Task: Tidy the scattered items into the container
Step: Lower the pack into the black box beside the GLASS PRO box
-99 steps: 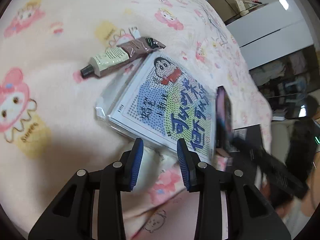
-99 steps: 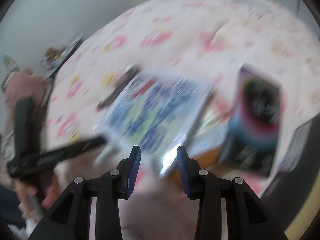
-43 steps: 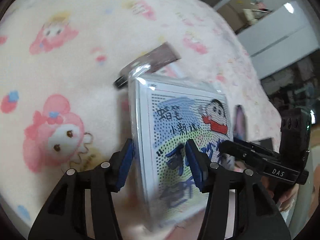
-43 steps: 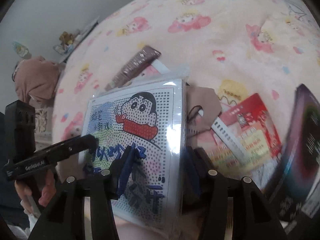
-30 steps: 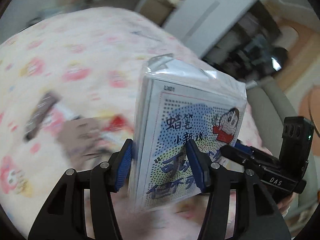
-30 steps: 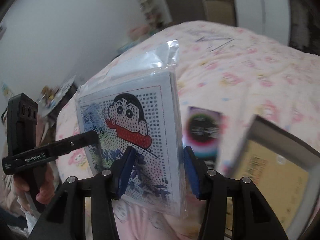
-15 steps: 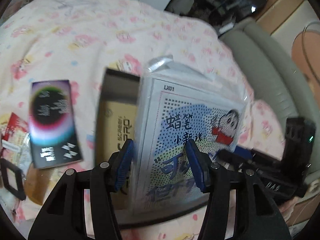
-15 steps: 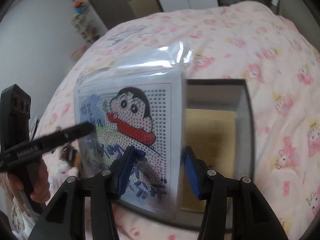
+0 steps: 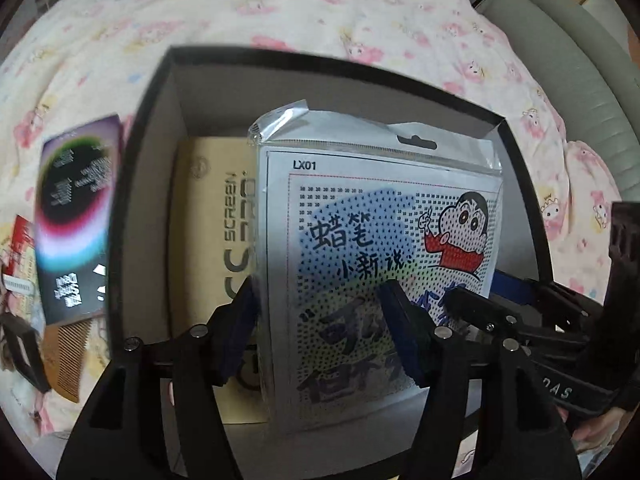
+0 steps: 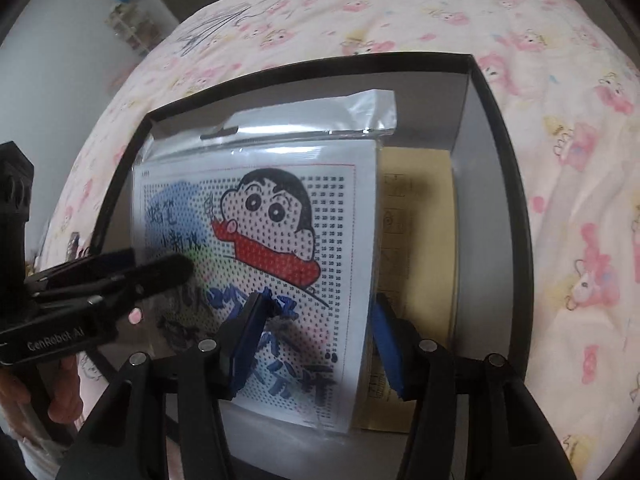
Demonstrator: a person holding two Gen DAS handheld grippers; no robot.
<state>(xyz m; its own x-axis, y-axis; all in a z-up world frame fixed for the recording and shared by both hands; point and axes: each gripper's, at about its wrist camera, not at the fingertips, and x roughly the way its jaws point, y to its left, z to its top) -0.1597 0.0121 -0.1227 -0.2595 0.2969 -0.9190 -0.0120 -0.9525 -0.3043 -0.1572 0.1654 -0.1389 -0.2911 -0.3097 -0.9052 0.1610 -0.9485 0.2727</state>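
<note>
A plastic-wrapped cartoon bead kit (image 9: 380,216) (image 10: 260,208) rests tilted inside the black open box (image 9: 340,68) (image 10: 500,128), on top of a tan carton (image 9: 208,240) (image 10: 416,240). My left gripper (image 9: 324,328) straddles the kit's left edge and my right gripper (image 10: 316,340) its right edge. Both pairs of jaws are opening, with the kit still between them and the pads just off it. Each view also shows the other gripper: the left gripper (image 10: 120,276) and the right gripper (image 9: 520,308), each held in a hand.
Left of the box on the pink cartoon blanket (image 10: 560,160) lie a dark packet with a coloured ring (image 9: 76,220), a red card (image 9: 20,240), a wooden comb (image 9: 64,360) and a small black frame (image 9: 20,348). A grey cushion (image 9: 580,60) borders the far right.
Both grippers lifted the kit off the blanket, carried it over the black box and lowered it inside. Their jaws now stand a little wider than half a second ago.
</note>
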